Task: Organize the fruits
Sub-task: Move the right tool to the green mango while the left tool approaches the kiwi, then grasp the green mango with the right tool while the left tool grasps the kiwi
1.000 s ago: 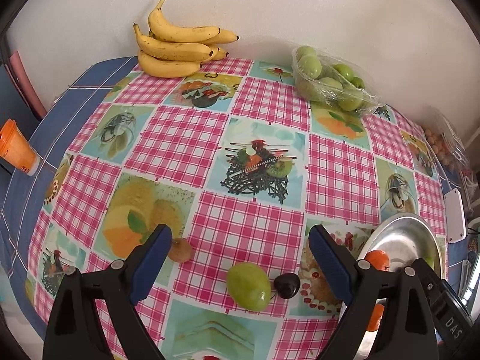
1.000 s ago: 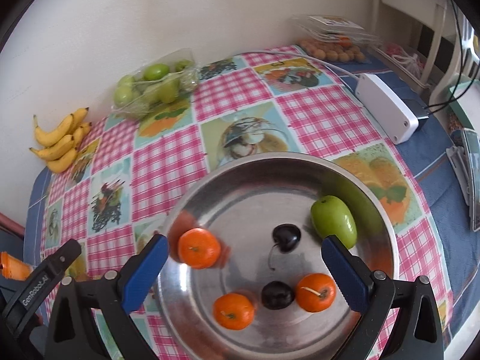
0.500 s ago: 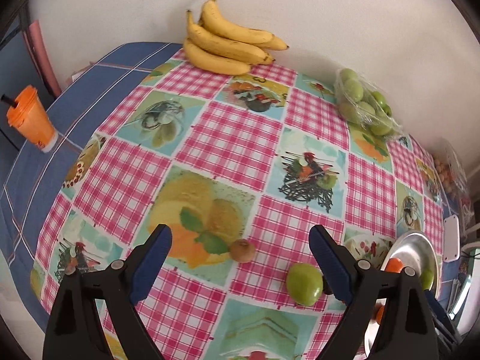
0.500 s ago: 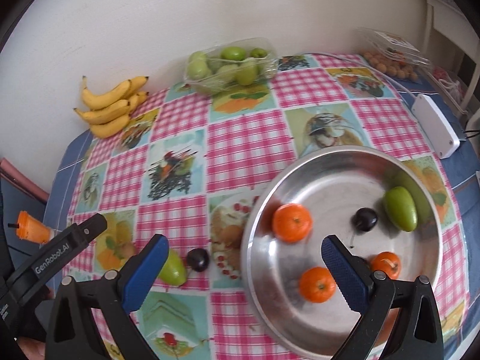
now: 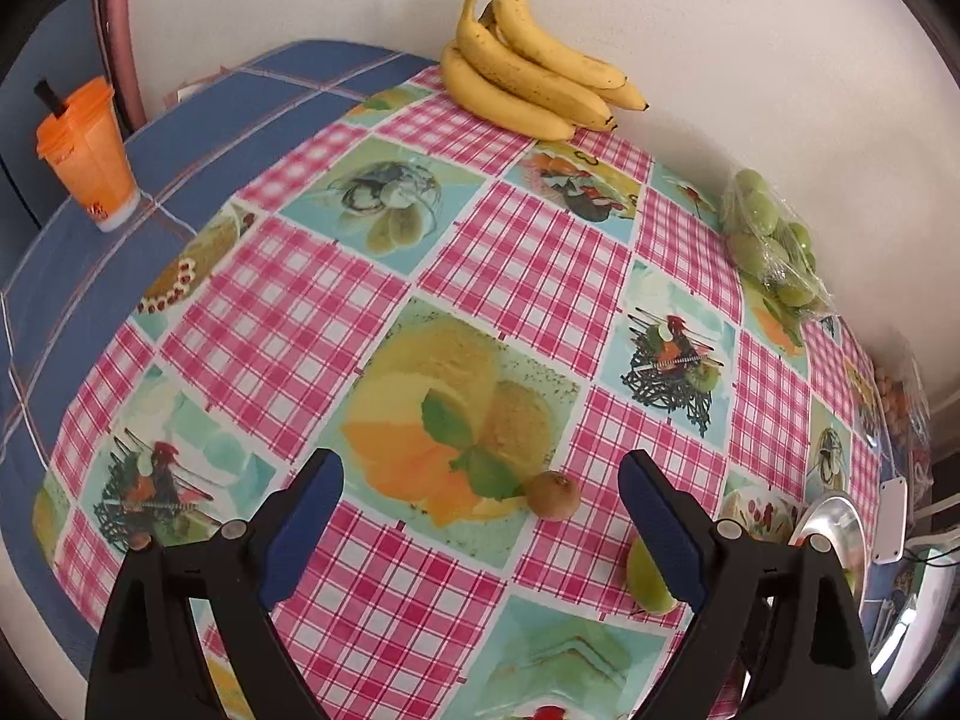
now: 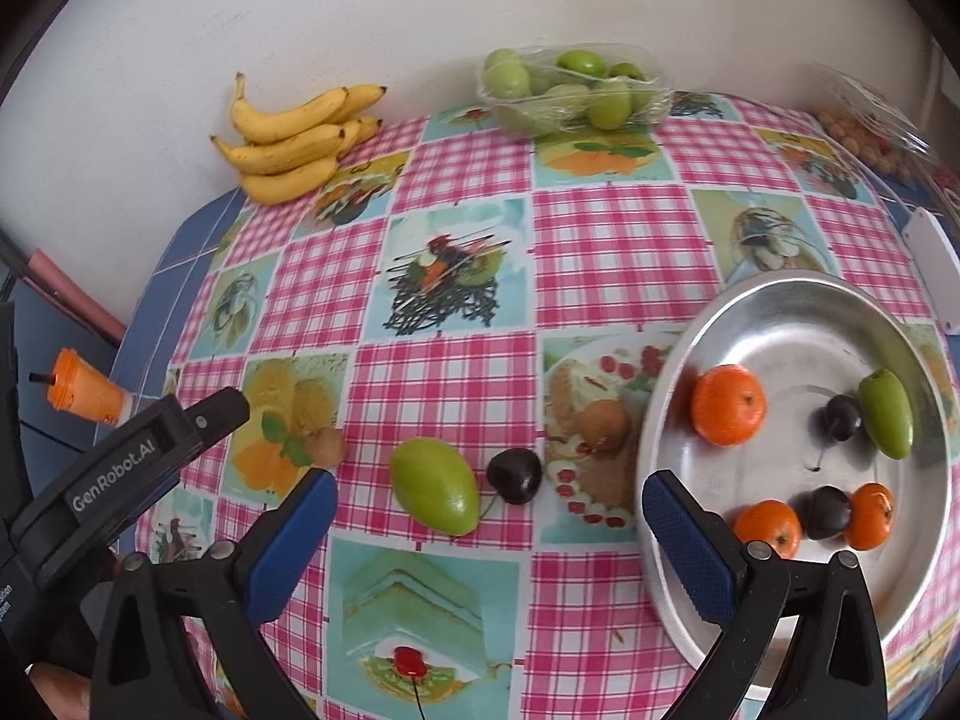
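My left gripper (image 5: 480, 522) is open and holds nothing, low over the checked tablecloth. A small brown kiwi (image 5: 553, 495) lies just ahead between its fingers. A green mango (image 5: 645, 576) is half hidden behind its right finger. My right gripper (image 6: 492, 534) is also open and holds nothing. The green mango (image 6: 435, 492) and a dark cherry (image 6: 514, 475) lie side by side just beyond its fingertips, with the kiwi (image 6: 327, 447) further left. The steel bowl (image 6: 660, 408) on the right holds three tangerines, two dark cherries and a green fruit.
Bananas (image 5: 534, 78) and a wrapped tray of green fruit (image 6: 570, 90) sit by the back wall. An orange cup (image 5: 90, 156) stands at the far left on blue cloth. A white box (image 6: 936, 264) lies beyond the bowl. The left tool's black housing (image 6: 132, 468) fills the right view's lower left.
Both tools swung left. The kiwi now lies between the left fingers, and the mango slid behind the right one. The right gripper left the bowl and now faces the mango and cherry.
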Demonstrator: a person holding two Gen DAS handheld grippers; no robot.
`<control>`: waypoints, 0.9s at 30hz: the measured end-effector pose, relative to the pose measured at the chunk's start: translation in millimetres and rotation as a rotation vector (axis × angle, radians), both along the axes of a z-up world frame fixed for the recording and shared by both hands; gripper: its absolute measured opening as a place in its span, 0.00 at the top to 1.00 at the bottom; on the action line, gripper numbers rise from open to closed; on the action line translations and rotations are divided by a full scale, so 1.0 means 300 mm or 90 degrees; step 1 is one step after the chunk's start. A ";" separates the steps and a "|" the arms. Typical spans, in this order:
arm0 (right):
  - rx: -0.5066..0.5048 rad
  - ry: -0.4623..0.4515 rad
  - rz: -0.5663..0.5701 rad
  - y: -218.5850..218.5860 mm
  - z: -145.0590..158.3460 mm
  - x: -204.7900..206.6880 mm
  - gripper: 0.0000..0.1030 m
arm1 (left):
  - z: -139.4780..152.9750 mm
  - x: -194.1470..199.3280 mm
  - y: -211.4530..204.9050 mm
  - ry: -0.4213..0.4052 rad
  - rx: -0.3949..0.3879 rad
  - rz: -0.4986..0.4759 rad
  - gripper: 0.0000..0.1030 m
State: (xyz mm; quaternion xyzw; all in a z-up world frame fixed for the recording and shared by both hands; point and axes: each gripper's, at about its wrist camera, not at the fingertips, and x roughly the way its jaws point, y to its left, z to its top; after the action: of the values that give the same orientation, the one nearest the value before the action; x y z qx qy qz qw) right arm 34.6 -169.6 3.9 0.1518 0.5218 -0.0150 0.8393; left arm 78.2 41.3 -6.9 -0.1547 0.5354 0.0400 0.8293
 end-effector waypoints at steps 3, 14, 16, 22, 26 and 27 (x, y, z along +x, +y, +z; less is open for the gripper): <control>0.019 0.015 -0.002 0.007 -0.033 0.013 0.00 | -0.023 0.011 -0.003 0.009 0.003 -0.002 0.09; 0.032 0.034 0.025 0.055 -0.085 0.054 0.35 | -0.077 0.050 -0.077 0.060 0.044 -0.092 0.09; 0.032 0.030 0.035 0.068 -0.084 0.059 0.40 | -0.083 0.055 -0.064 0.065 0.016 -0.086 0.09; 0.028 0.036 0.055 0.090 -0.096 0.075 0.56 | -0.093 0.071 -0.050 0.074 -0.015 -0.077 0.09; 0.009 0.041 0.063 0.107 -0.107 0.086 0.57 | -0.112 0.079 -0.049 0.084 -0.026 -0.075 0.11; 0.008 0.040 0.063 0.104 -0.107 0.086 0.57 | -0.114 0.079 -0.051 0.085 -0.030 -0.075 0.14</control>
State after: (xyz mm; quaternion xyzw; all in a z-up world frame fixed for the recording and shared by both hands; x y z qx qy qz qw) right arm 60.5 -138.4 -28.3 0.1306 0.5546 0.0247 0.8214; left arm 101.8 26.2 -41.1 -0.1395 0.5983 -0.0115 0.7889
